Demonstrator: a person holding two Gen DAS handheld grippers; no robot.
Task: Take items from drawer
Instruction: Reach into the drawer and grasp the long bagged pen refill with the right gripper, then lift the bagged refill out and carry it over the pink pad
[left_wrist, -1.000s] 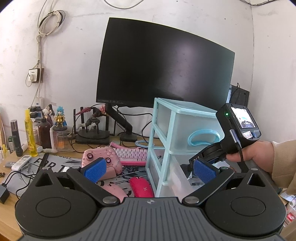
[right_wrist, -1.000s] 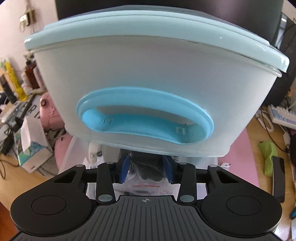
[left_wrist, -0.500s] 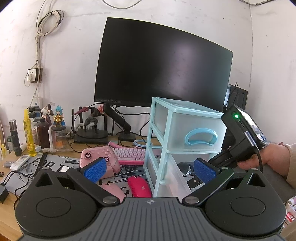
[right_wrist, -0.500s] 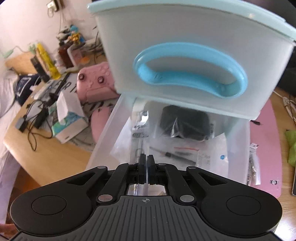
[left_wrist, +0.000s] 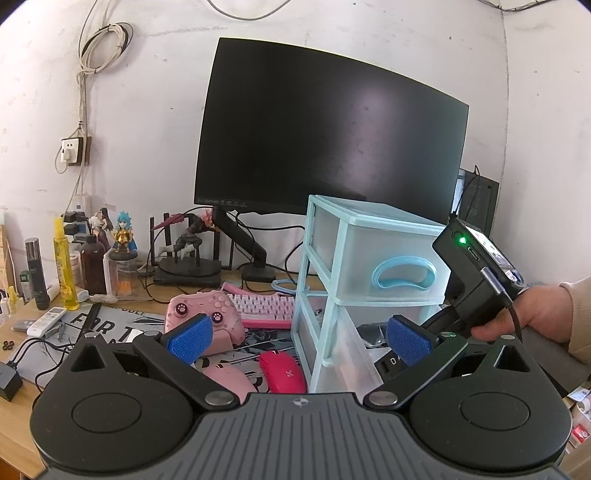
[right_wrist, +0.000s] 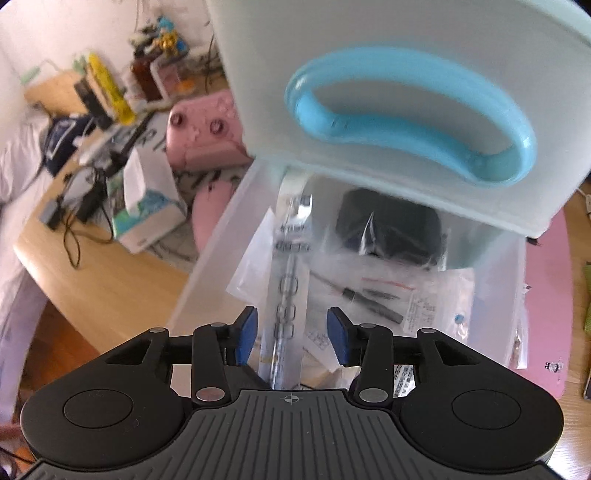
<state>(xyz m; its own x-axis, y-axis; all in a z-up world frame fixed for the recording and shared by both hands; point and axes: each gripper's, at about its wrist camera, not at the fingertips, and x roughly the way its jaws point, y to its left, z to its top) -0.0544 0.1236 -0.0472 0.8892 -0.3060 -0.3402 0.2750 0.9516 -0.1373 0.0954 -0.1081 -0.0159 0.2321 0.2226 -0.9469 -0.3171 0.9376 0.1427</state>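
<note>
Drawer unit (left_wrist: 369, 266) before monitor (left_wrist: 328, 129); gamepad (left_wrist: 203, 317), keyboard (left_wrist: 264, 307) left; packets (right_wrist: 369, 295) in lower drawer (right_wrist: 229, 236).

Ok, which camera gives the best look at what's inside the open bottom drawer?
The right wrist view: it looks down into the open bottom drawer, showing plastic bags and a black pouch. The left wrist view shows that drawer from the side, its contents mostly hidden behind a blue pad.

Upper drawer (right_wrist: 406, 110) overhangs open lower drawer (right_wrist: 207, 266) rear; front half clear.
</note>
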